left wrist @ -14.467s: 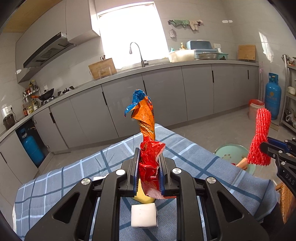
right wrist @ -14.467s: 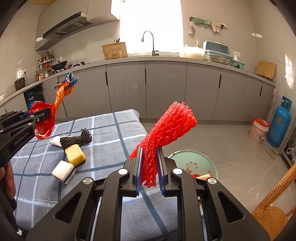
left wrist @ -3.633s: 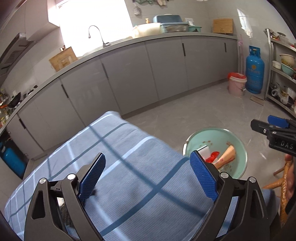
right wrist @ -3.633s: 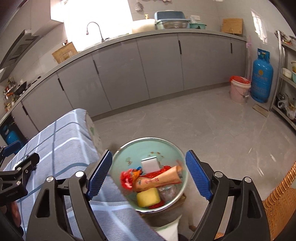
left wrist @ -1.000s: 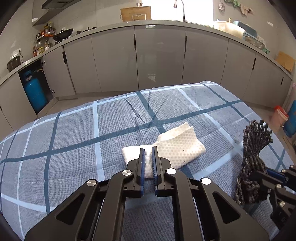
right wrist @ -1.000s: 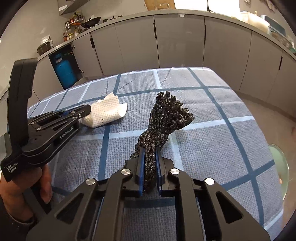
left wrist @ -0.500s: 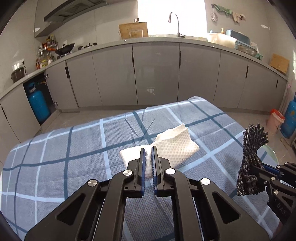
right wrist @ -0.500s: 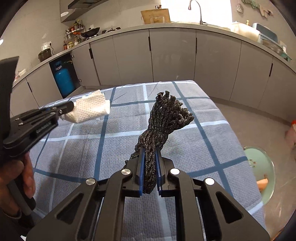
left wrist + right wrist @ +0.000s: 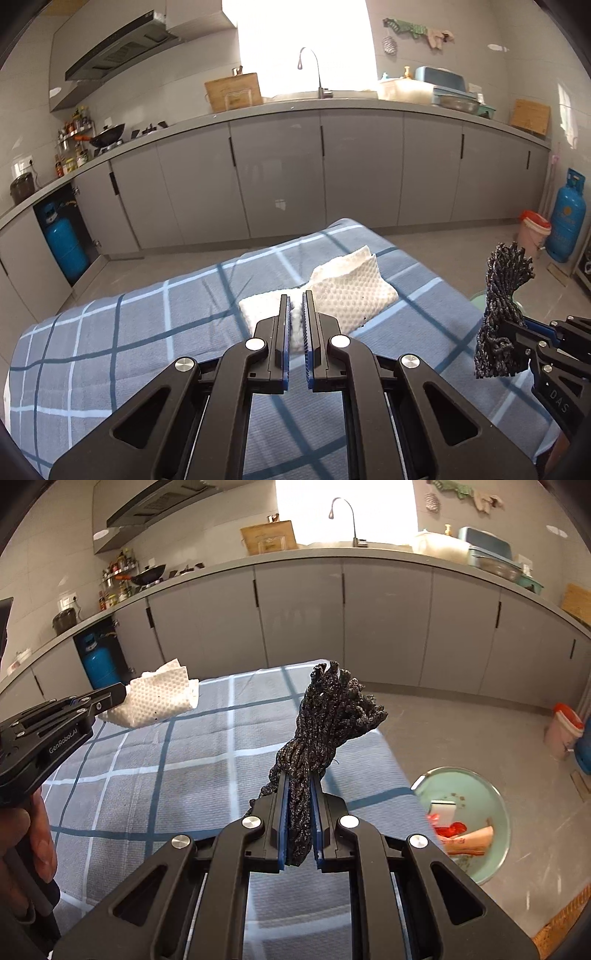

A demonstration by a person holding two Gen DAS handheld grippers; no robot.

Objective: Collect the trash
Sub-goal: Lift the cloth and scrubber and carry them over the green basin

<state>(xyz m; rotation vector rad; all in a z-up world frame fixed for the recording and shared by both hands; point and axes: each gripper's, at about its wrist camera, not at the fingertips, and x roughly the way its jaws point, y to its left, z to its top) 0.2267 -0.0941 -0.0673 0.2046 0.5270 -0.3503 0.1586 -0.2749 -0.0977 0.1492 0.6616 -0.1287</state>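
A: Where do things stand?

B: Your left claw [image 9: 294, 325] is clamped on the folded white paper towel [image 9: 347, 295], which is lifted clear of the checked surface [image 9: 110, 354]. Your right claw [image 9: 299, 819] is pinched on the black mesh bundle [image 9: 328, 716], also held in the air. The green basin [image 9: 495, 819] sits on the floor off the surface's right end, with a wrapper, a white block and red scraps already in it.

A: How should I finish the carry?

B: I'd bring both loads over the basin's middle before you let go. The towel is light and may drift, so lower it close to the rim. Keep the claws apart so the mesh doesn't snag the towel.

A: Anything you can't make out?

B: From the left view the basin is only a sliver behind the mesh. From the right, the claw body covers the near strip of the surface, so I can't tell whether trash is left there.
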